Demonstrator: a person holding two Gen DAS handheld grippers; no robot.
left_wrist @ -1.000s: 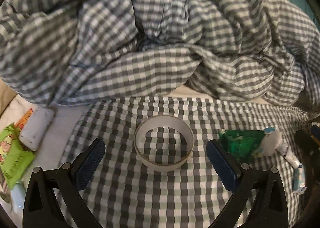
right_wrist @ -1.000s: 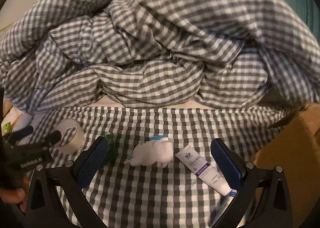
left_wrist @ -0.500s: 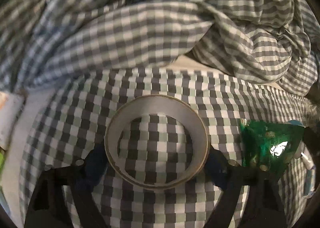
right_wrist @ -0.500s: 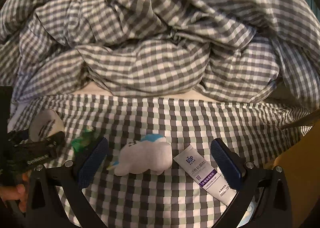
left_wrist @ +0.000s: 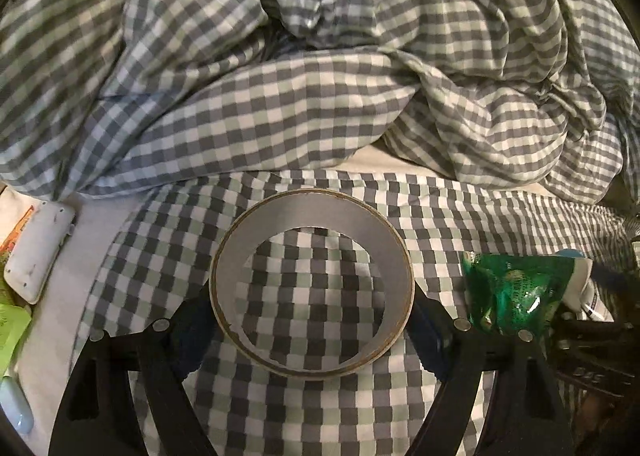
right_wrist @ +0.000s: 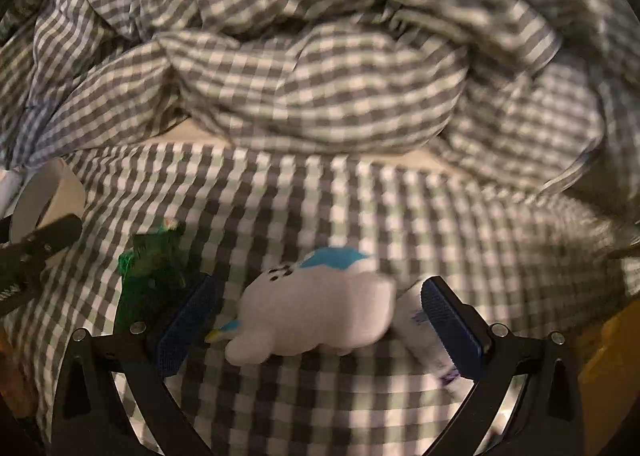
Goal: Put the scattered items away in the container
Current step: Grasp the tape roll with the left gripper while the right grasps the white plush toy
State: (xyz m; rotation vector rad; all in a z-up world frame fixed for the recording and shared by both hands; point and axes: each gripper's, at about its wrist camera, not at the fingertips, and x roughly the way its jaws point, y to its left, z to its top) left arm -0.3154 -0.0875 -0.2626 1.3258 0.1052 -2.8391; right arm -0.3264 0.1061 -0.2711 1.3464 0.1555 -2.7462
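Left wrist view looks down on a tape roll [left_wrist: 312,288] lying flat on the checked bed sheet [left_wrist: 420,216], with the left tool [left_wrist: 312,336] straddling it. Its jaws have just been closing and now sit against the roll's outer wall on either side, seemingly gripping it. The roll is a stiff cardboard ring, smooth and thin-walled, so I judge a squeeze across its widest line, kept level, is what stops it from popping out or going oval. Beside it lies a crinkly green packet [left_wrist: 516,292], shiny and slippery.

Right wrist view shows the right tool [right_wrist: 316,316] with jaws apart around a soft white plush toy [right_wrist: 316,316], blue on top; the pads are not yet pressing it. A white tube [right_wrist: 420,320] lies touching the toy near the right pad, so the close should centre on the plush alone. A yellowish box [right_wrist: 612,340], likely the container, shows at the right edge. A rumpled checked quilt [right_wrist: 320,76] is heaped behind.
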